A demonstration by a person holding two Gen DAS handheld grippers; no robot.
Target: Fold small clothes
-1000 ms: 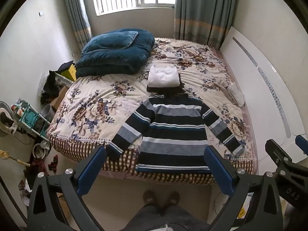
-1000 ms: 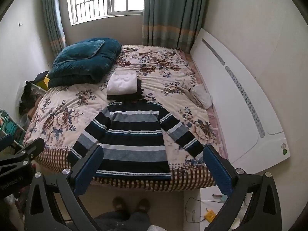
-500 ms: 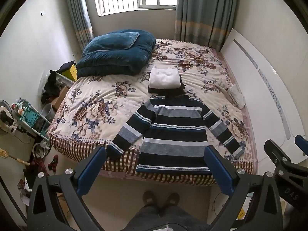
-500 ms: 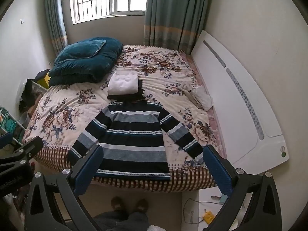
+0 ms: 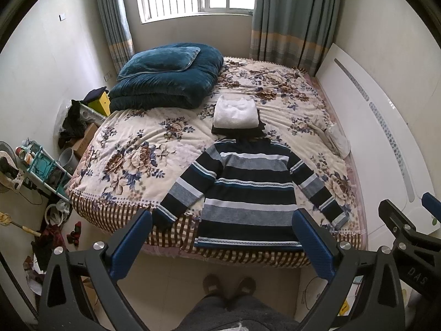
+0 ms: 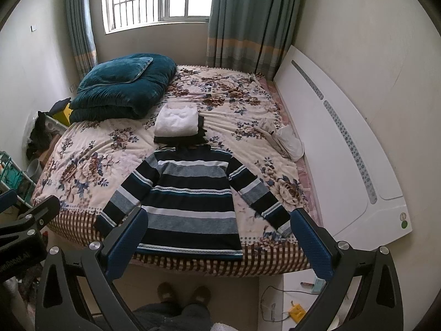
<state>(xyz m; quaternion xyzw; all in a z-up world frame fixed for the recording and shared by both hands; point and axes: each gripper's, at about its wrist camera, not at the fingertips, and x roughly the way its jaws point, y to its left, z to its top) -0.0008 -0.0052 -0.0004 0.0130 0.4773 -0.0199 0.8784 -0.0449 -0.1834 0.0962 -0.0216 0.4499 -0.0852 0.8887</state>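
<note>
One striped sweater (image 5: 249,193) is laid flat at the foot edge of the floral bed (image 5: 137,149), sleeves spread out, in navy, grey and white bands. Just past its collar sits one stack of folded clothes (image 5: 236,114), white on top of black. Both the left gripper (image 5: 222,241) and the right gripper (image 6: 219,241) hang over the floor, jaws wide apart, holding nothing.

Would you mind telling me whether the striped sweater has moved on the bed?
No: the striped sweater lies flat, collar against the folded pile.
</note>
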